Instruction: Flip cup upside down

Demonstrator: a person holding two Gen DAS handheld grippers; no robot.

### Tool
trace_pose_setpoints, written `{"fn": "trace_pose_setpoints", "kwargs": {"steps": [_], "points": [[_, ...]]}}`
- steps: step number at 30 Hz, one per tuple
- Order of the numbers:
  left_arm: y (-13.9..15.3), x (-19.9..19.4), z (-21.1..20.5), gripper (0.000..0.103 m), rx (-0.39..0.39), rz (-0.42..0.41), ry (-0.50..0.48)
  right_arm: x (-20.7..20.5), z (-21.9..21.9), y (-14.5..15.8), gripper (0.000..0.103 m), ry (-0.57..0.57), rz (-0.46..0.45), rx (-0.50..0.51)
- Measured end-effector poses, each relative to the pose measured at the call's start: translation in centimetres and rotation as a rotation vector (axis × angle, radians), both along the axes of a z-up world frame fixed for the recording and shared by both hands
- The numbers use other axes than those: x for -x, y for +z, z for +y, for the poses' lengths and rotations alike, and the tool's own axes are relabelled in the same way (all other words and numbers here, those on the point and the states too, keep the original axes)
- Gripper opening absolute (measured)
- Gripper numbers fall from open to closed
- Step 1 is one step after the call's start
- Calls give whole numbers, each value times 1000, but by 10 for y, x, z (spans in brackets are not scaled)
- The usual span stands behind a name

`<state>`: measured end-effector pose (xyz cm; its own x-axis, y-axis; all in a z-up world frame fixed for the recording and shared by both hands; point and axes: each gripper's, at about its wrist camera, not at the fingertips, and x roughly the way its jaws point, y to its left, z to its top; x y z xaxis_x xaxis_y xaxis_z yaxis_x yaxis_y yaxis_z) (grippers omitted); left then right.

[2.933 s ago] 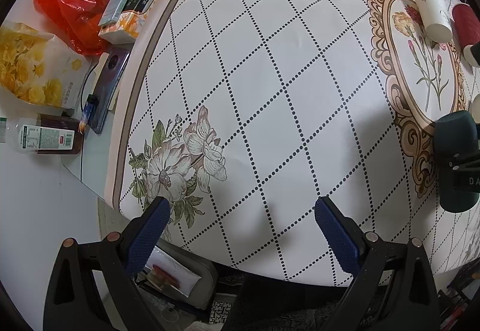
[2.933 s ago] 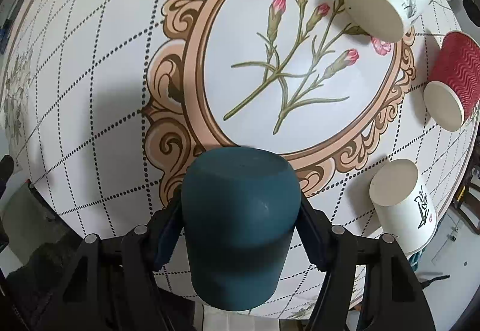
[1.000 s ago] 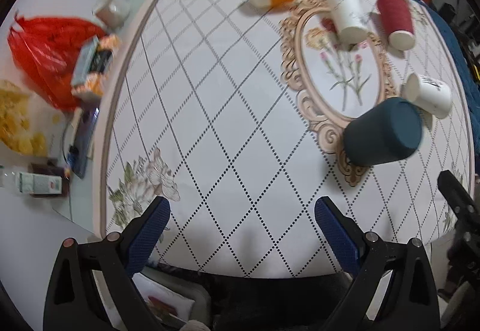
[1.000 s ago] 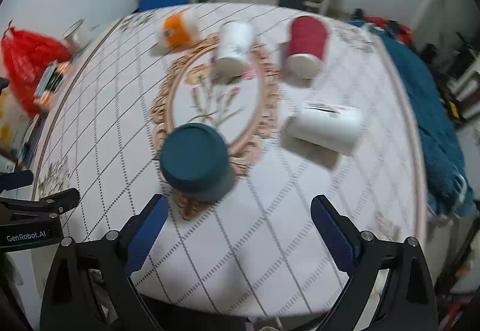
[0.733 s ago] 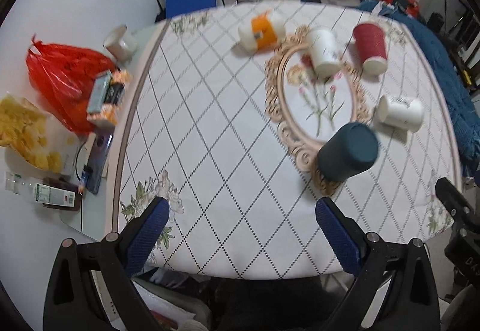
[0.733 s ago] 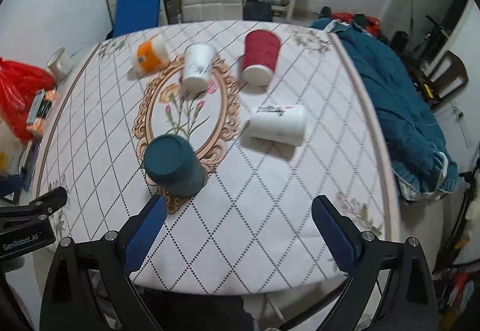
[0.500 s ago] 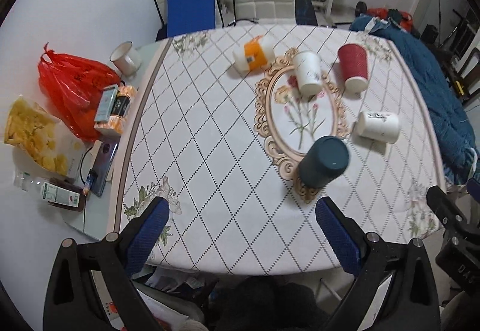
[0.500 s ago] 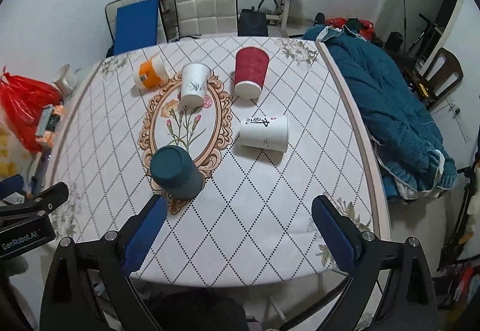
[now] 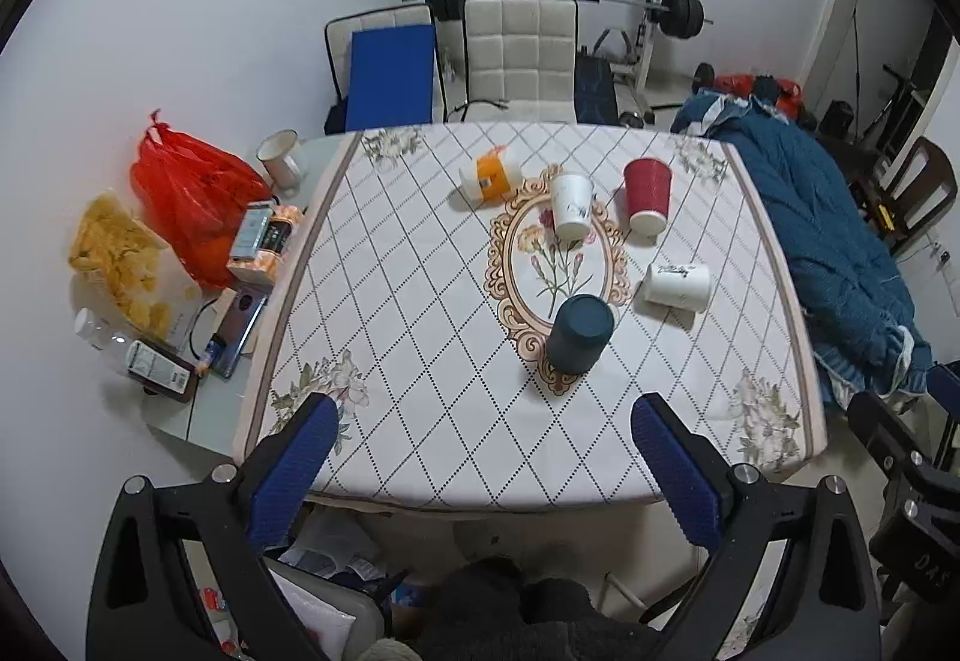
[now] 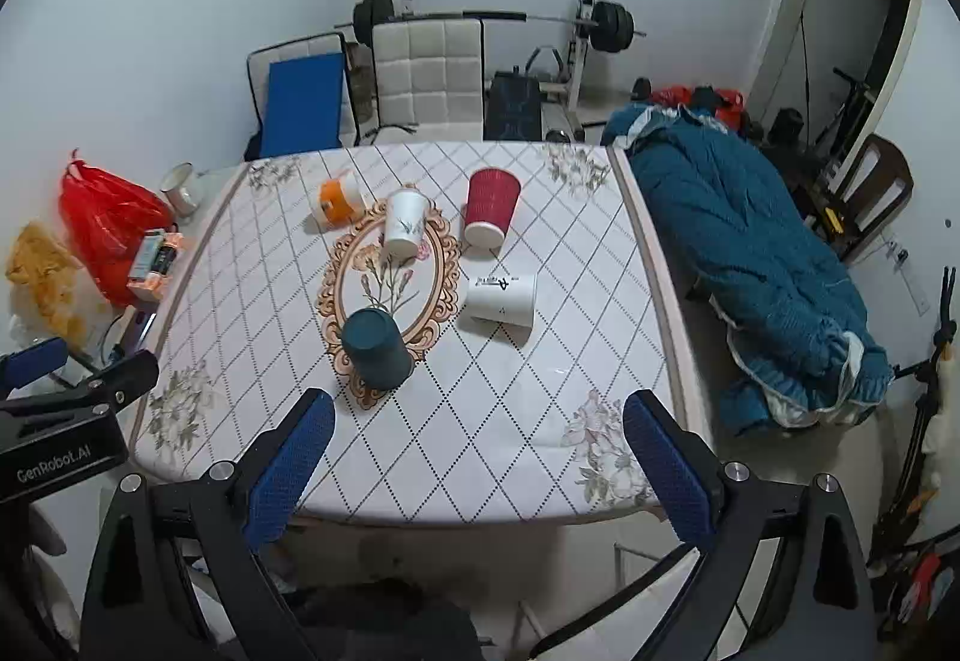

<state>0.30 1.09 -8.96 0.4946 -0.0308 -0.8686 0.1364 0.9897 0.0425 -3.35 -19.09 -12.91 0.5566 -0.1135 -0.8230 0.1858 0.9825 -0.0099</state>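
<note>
The table, under 1 diamond-patterned cloth, filled the middle of both views and carried 5 cups. The dark teal cup stood upside down on the lower rim of the oval floral frame, centre of the frame. 2 white cups were there, 1 at the oval's top and 1 lying on its side to the right, plus 1 red cup and 1 orange-and-white cup at the upper middle. Compared with 0.5 s before, both cameras sat higher and farther back, showing more of the room. The left hand-held gripper and right hand-held gripper had their fingers spread wide apart, holding and touching nothing.
</note>
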Motion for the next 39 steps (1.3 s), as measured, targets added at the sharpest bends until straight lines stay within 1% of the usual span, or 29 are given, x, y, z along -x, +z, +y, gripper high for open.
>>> {"fn": "trace_pose_setpoints", "kwargs": {"steps": [4, 9, 12, 17, 24, 39], "points": [[21, 19, 1, 100, -1, -28, 0, 27, 5, 32, 99, 18, -38, 9], [42, 39, 1, 100, 5, -58, 3, 51, 6, 60, 99, 21, -74, 2], [52, 49, -1, 100, 6, -72, 1, 60, 4, 72, 99, 18, -89, 2], [58, 60, -8, 100, -2, -76, -11, 75, 0, 93, 99, 18, -121, 4], [60, 65, -13, 100, 6, -85, -2, 84, -4, 105, 99, 24, -131, -3], [59, 65, -20, 100, 4, -93, 17, 78, -13, 100, 101, 28, -118, -1]]}}
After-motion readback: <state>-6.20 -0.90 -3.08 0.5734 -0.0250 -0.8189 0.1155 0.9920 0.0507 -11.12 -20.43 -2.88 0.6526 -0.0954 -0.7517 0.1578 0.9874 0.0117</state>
